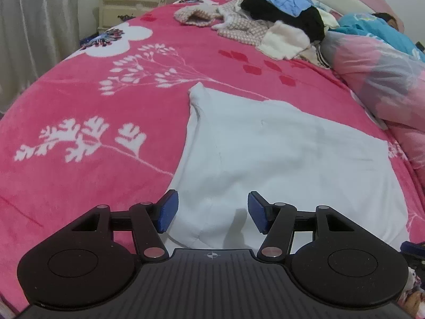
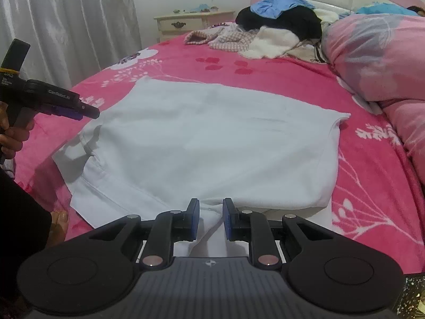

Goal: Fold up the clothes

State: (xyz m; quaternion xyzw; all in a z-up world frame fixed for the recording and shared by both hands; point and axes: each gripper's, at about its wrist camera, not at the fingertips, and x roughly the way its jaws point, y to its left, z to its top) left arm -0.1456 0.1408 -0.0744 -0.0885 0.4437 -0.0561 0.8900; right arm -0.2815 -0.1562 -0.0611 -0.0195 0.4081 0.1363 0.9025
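1. The left gripper [image 1: 213, 212] sits over the near-left corner of the white garment [image 1: 279, 154]. Its jaws stand well apart with nothing pinched; cloth lies below the gap, but the pads don't press on it.
2. The garment lies spread flat on the pink floral blanket [image 1: 79, 175], near the front edge of the bed, well apart from the clothes pile [image 1: 279, 18] at the far end. There's a person lying along the far right under a pink duvet [image 2: 372, 53], so worth keeping the cloth clear of that side.
3. Handling guess: light, soft and floppy, no stiffness at all, so it'll droop from wherever it's pinched. The fleecy blanket probably drags on it a bit. Best to take it by hems and corners, where the stitched edge gives the pads something thicker to bite.
4. Direction: from the right wrist view the long axis seems to run left to right across the bed. A hemmed, sleeve-like flap sticks out at the near left; which end is the collar I can't tell.
5. The right gripper [image 2: 211, 219] is nearly closed, with a ridge of the white near edge bunched between its pads, so it looks pinched there.
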